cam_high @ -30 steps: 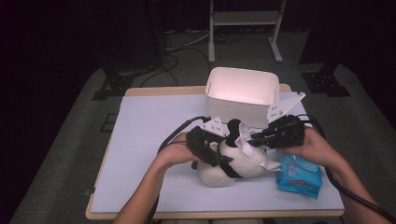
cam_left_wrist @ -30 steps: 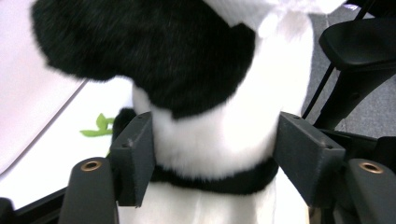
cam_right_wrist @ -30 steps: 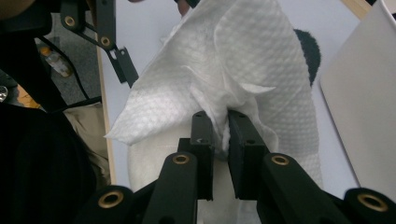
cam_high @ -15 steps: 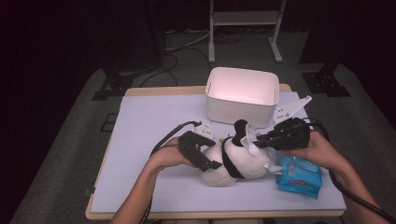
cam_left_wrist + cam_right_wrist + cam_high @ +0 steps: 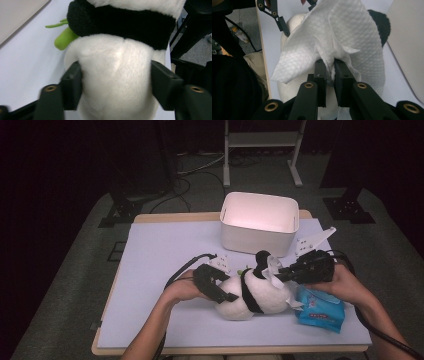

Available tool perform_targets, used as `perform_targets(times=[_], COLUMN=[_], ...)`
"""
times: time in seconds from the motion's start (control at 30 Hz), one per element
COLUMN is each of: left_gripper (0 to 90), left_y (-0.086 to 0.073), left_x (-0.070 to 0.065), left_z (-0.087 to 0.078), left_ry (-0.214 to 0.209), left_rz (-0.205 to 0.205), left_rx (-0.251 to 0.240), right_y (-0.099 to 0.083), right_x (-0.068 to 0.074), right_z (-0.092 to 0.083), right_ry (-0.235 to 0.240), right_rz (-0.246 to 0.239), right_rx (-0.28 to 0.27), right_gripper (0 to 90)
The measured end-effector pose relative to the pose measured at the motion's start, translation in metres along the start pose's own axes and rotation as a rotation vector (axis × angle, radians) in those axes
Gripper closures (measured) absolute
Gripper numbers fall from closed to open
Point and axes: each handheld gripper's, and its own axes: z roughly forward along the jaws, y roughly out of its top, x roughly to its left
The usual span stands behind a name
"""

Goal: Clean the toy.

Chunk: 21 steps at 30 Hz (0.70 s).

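A black-and-white panda plush [image 5: 255, 295] lies on its side on the lavender table top [image 5: 160, 250]. My left gripper [image 5: 227, 296] comes in from the left. Its jaws have just been closing, and its pads [image 5: 71, 82] now press into both sides of the panda's white body [image 5: 117, 70]. My right gripper [image 5: 276, 276] reaches in from the right, shut on a crumpled white wipe [image 5: 272, 266]. In the right gripper view the wipe [image 5: 337, 32] drapes over the plush's head beside a black ear [image 5: 380, 25], pinched in my right gripper [image 5: 330, 68].
A white tub [image 5: 260, 222] stands just behind the plush. A blue pack of wipes [image 5: 320, 309] lies under the right hand, near the table's front right. A green plush stalk [image 5: 63, 40] pokes out beside the panda. The left half of the table offers free room.
Both hands have come down a little. The left gripper has shifted from above the plush to its left end and closed on it. The wipe now rests on the panda's head.
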Motion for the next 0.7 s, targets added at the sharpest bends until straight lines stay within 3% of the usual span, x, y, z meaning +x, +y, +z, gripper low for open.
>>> perform_targets(times=[0.2, 0.27, 0.4, 0.47, 0.7], left_gripper=[44.1, 44.9, 46.5, 46.7, 46.6], left_y=[0.006, 0.009, 0.011, 0.01, 0.006], left_x=[-0.002, -0.002, -0.002, -0.002, -0.001], left_z=[-0.011, -0.02, -0.031, -0.034, -0.038], left_ry=[0.051, 0.089, 0.162, 0.171, 0.164], left_rz=[0.016, 0.041, 0.071, 0.075, 0.075], left_rx=[-0.011, 0.01, 0.07, 0.081, 0.07], right_y=[-0.005, -0.006, -0.009, -0.009, 0.008], right_x=[-0.006, -0.007, -0.014, -0.017, -0.018], right_z=[-0.001, 0.002, 0.021, 0.032, 0.036], right_ry=[-0.017, -0.031, -0.005, 0.023, 0.046], right_rz=[0.021, 0.024, 0.045, 0.06, 0.044], right_rx=[-0.034, -0.017, 0.006, -0.01, -0.043], right_gripper=[80.4, 80.4, 80.5, 80.7, 80.7])
